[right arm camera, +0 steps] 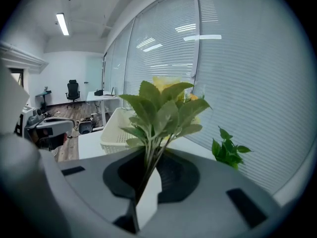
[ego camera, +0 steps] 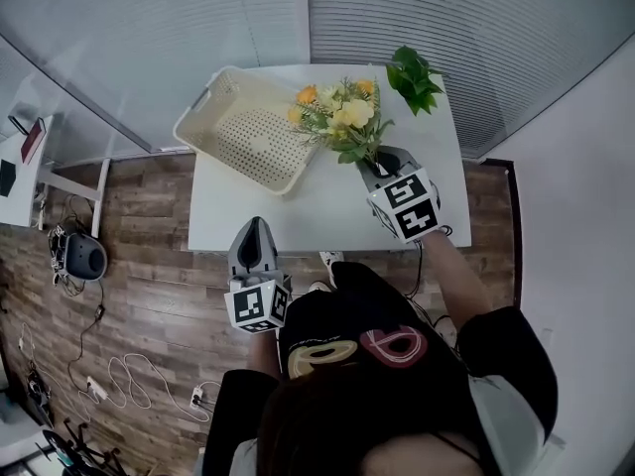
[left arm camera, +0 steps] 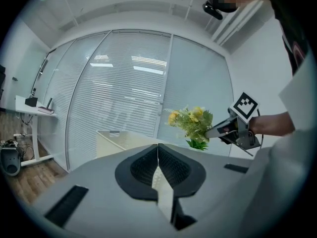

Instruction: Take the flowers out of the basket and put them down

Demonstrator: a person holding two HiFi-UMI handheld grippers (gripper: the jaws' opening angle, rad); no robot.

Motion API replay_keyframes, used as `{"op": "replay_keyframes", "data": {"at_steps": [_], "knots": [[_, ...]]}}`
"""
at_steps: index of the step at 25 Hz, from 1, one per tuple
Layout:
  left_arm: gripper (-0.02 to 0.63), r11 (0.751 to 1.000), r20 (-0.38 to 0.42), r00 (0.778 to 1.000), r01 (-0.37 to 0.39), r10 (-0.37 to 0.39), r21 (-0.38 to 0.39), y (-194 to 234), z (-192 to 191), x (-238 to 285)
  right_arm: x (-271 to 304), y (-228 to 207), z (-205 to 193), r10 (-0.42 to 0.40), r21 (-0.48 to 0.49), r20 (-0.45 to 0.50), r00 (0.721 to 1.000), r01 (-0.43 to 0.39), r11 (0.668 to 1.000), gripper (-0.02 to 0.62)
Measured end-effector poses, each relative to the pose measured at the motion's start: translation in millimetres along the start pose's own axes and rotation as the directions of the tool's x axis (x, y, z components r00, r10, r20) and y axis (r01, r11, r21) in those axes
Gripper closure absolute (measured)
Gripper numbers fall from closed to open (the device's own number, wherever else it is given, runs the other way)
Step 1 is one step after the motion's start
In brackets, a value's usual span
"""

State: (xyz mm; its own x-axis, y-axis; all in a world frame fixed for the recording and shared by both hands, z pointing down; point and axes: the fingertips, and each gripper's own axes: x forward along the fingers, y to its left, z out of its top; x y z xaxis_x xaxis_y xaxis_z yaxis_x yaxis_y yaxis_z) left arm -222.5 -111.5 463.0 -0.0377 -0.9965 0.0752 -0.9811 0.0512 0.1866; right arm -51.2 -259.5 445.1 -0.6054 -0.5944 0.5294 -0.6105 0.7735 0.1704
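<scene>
Pinching the flowers low on their stems, our right gripper carries a light, springy, probably artificial bunch, while our left gripper sits closed and empty.

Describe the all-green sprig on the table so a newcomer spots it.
Start at the white table by the glass wall with blinds. At its far right corner, opposite the cream basket, sits the green sprig. Unlike the flower bunch gripped by the right gripper beside it, it is leaves only, no yellow or orange blooms, and nothing holds it.
</scene>
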Motion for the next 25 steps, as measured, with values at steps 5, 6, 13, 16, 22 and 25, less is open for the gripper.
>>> {"op": "replay_keyframes", "data": {"at_steps": [5, 6, 13, 16, 22, 25], "knots": [[0.588, 1.0, -0.008, 1.0, 0.022, -0.022, 0.001, -11, -6, -2, -10, -2, -26, -0.005, -0.001, -0.037, 0.999, 0.005, 1.0, 0.549], [0.588, 1.0, -0.011, 1.0, 0.027, -0.027, 0.002, -13, -8, -1, -12, -3, -31, -0.012, 0.008, -0.041, 0.999, 0.012, 1.0, 0.549], [0.588, 0.998, -0.029, 0.998, 0.059, -0.059, 0.001, -26, -16, -2, -19, -10, -58, -0.06, 0.07, -0.06, 0.996, 0.064, 0.995, 0.549], [0.588, 0.998, -0.037, 0.997, 0.067, -0.067, -0.002, -29, -19, -1, -19, -14, -70, -0.071, 0.089, -0.077, 0.994, 0.078, 0.993, 0.549], [0.588, 0.997, -0.054, 0.995, 0.081, -0.081, -0.005, -37, -26, 1, -17, -23, -100, -0.09, 0.118, -0.125, 0.988, 0.105, 0.987, 0.549], [0.588, 0.996, -0.062, 0.994, 0.086, -0.086, -0.009, -40, -28, 3, -13, -28, -114, -0.099, 0.138, -0.148, 0.984, 0.12, 0.983, 0.549]]}}
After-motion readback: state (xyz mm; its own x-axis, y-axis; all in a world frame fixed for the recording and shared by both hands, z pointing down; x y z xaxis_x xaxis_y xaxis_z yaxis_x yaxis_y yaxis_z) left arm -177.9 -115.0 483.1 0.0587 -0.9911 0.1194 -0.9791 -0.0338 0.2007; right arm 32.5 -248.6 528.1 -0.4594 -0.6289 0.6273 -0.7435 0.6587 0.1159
